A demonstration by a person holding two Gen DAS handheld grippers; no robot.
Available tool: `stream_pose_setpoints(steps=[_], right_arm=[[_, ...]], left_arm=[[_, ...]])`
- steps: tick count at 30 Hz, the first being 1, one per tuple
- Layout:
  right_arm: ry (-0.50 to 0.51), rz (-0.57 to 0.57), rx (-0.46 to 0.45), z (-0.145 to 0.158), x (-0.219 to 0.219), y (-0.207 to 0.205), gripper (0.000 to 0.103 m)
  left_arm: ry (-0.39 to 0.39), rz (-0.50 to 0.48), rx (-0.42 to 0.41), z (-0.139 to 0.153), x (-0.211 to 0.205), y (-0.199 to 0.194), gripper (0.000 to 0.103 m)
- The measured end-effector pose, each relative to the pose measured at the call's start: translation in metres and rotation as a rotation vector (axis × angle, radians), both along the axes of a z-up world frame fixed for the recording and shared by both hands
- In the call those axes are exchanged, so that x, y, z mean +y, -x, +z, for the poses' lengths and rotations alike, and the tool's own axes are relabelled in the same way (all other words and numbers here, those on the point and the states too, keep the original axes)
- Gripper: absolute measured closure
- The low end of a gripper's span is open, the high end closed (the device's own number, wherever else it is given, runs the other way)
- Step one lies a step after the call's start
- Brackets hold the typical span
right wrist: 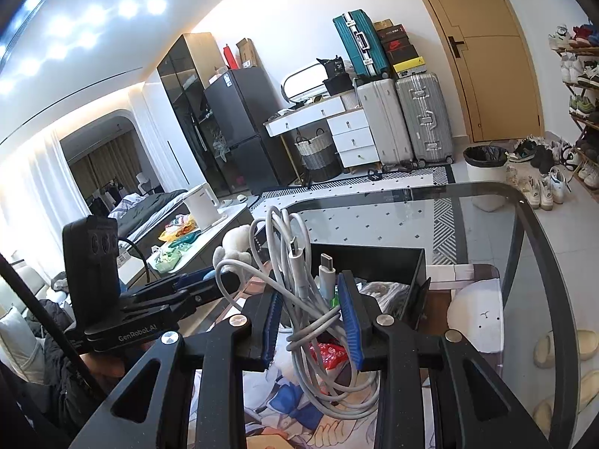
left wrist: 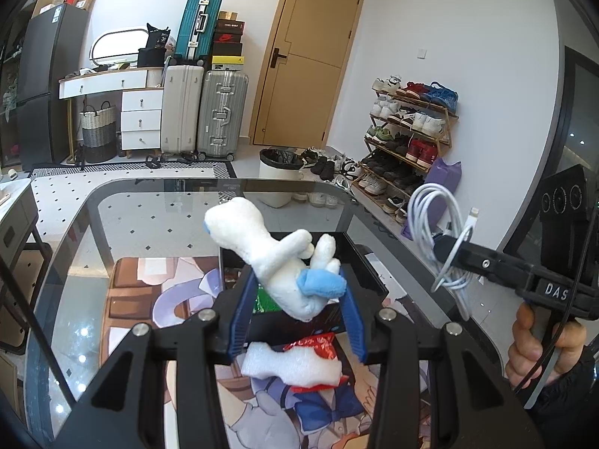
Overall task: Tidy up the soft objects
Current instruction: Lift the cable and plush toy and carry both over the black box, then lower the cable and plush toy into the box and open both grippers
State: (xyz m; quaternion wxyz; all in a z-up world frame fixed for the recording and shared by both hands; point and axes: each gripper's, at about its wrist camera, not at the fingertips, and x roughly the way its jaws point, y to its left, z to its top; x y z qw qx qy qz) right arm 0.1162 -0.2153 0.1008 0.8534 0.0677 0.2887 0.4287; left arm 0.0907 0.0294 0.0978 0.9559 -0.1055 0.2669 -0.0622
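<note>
With the left gripper (left wrist: 295, 299) clamped on a plush toy (left wrist: 277, 262) and the right gripper (right wrist: 312, 321) on a coiled cable (right wrist: 299, 292), both hung above the black box (right wrist: 374, 262), foam piece (left wrist: 292, 366) unsorted.

You had the white plush toy (left wrist: 277, 262) with blue parts tilted at frame centre, and the coiled white cable (right wrist: 299, 299) hung bundled at lower centre.

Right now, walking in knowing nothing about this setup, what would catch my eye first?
Probably the white plush toy with blue trim, pinched in the left gripper above the glass table. Next, the coiled white charging cable clamped in the right gripper, dangling over an open black box.
</note>
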Motion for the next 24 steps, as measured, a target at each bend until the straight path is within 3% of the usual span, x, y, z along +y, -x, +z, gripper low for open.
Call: stream_pose_setpoints(steps=[24], right_arm=[[0.003,-0.041,0.031,-0.022,0.041,-0.045,0.073]], left_arm=[[0.020,0.044,0.059,-0.017,0.010,-0.069,0.060]])
